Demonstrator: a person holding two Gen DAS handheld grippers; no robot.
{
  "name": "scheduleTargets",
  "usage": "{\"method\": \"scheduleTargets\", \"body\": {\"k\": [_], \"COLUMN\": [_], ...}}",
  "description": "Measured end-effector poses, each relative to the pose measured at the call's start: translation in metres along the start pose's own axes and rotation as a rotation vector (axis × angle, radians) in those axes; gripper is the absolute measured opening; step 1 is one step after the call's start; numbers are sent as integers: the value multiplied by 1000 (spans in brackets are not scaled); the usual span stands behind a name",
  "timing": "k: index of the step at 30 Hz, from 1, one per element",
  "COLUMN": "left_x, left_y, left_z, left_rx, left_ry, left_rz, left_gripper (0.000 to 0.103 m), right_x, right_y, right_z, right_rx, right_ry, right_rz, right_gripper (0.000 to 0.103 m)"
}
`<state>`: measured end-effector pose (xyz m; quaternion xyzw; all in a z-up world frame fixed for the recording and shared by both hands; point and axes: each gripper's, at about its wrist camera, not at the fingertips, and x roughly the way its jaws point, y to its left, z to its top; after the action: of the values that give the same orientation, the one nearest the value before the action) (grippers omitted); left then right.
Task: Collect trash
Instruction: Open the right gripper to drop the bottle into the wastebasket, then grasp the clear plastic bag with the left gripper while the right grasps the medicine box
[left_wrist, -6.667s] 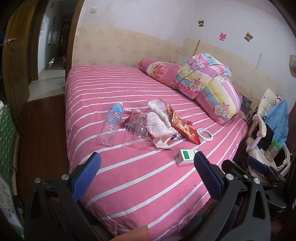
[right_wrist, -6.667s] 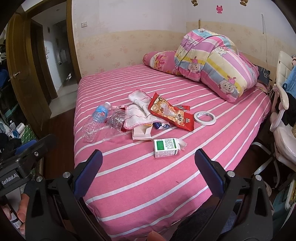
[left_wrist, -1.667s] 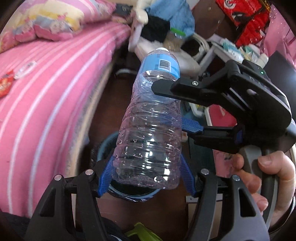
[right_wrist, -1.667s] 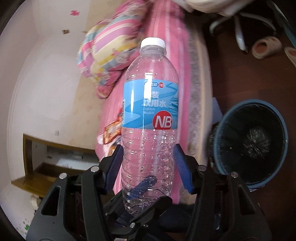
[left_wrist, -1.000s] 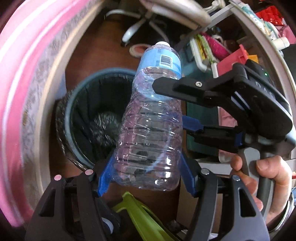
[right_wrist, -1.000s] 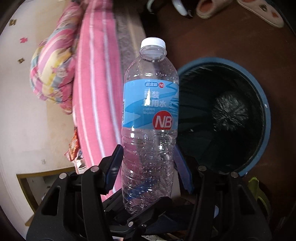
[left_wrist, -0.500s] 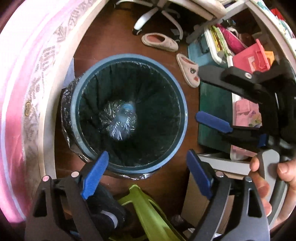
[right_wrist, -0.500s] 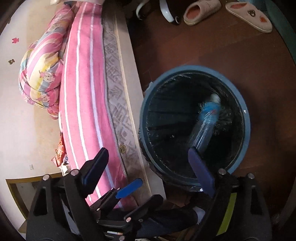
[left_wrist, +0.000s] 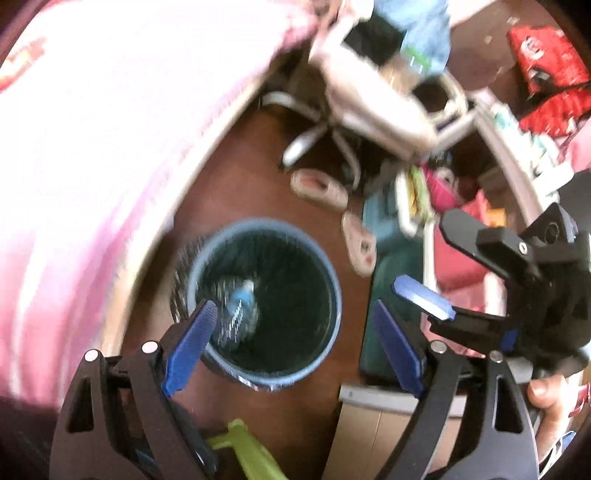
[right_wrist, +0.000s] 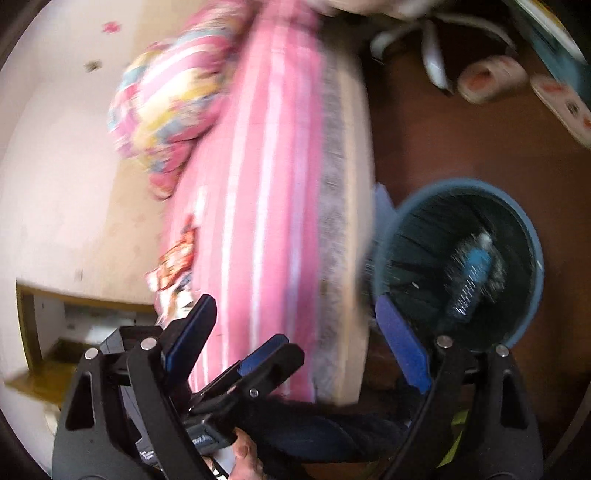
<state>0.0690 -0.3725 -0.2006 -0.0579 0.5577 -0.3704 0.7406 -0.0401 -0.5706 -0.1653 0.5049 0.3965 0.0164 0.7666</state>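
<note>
Your left gripper (left_wrist: 291, 343) and right gripper (right_wrist: 295, 339) both stand wide apart, gripping nothing. The clear plastic water bottle with a blue label (right_wrist: 471, 278) lies inside the round blue bin lined with a black bag (left_wrist: 334, 295), on the brown floor beside the pink striped bed (right_wrist: 273, 184).

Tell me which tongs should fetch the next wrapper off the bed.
Probably the left tongs: in the right wrist view they sit on the bed side, nearer the snack wrapper. Both are open and empty.
</note>
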Motion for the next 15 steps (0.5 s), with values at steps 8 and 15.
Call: {"method": "scheduleTargets", "body": {"k": [8, 15], "left_x": [-102, -182], "left_y": [19, 69], "left_z": [14, 12], "left_rx": [-14, -103], "left_ry": [-231, -359], "left_rz": [6, 58], "left_gripper": [85, 87], "right_x": [5, 47], "right_y": [111, 202], "right_z": [-14, -43], "right_rx": [-190, -373], "right_ry": [3, 77], "right_rz": [145, 203], "right_gripper": [92, 94]}}
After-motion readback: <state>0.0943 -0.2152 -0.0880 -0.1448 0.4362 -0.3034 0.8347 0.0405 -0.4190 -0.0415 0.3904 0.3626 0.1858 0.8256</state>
